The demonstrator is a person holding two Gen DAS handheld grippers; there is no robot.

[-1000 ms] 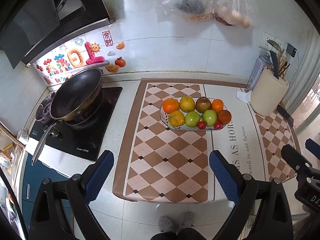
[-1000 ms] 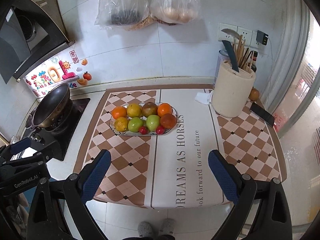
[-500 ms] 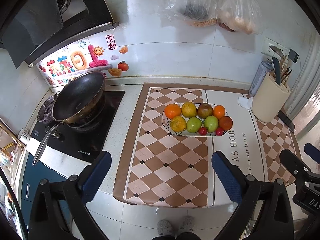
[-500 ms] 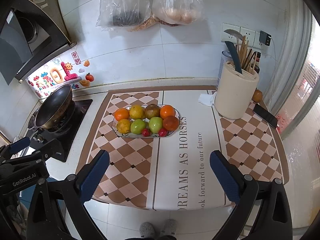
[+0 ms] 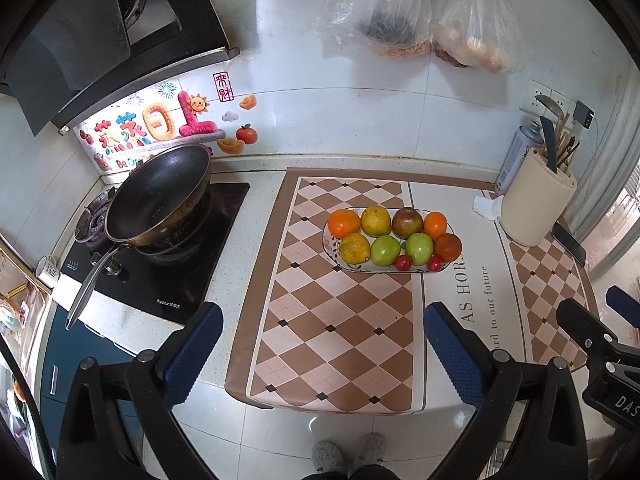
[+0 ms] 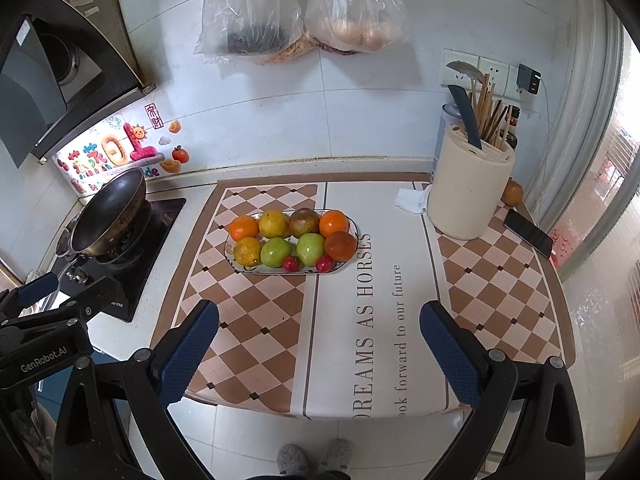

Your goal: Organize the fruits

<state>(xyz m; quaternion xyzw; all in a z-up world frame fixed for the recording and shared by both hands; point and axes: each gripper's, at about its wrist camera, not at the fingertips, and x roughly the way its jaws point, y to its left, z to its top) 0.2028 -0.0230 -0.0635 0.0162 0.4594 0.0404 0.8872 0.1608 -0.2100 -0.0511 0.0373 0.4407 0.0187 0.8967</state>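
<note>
An oval white plate [image 5: 362,267] [image 6: 236,266] rests on the checked counter mat, holding several fruits in two rows: oranges [image 5: 343,223] [image 6: 334,223], yellowish citrus [image 5: 376,220], green apples [image 5: 385,250] [image 6: 275,252] and two small red tomatoes [image 5: 403,262] [image 6: 292,263]. My left gripper [image 5: 320,338] hangs open over the mat's near edge, well short of the plate, with nothing between its blue pads. The right gripper [image 6: 318,336] is open too, empty, above the mat's lettered strip. A lone orange [image 6: 512,193] lies behind the cream holder.
A black wok [image 5: 160,196] stands on the hob at the left. At the right a cream utensil holder [image 6: 468,184] with a knife and chopsticks, a phone [image 6: 528,233] and a crumpled tissue [image 6: 412,200]. Two plastic bags [image 6: 300,8] hang on the tiled wall. Slippered feet [image 6: 314,456] show below.
Both views have drawn back slightly from the counter, so the plate looks a little farther off. The left jaws stand a touch wider. The fruit has not moved.
</note>
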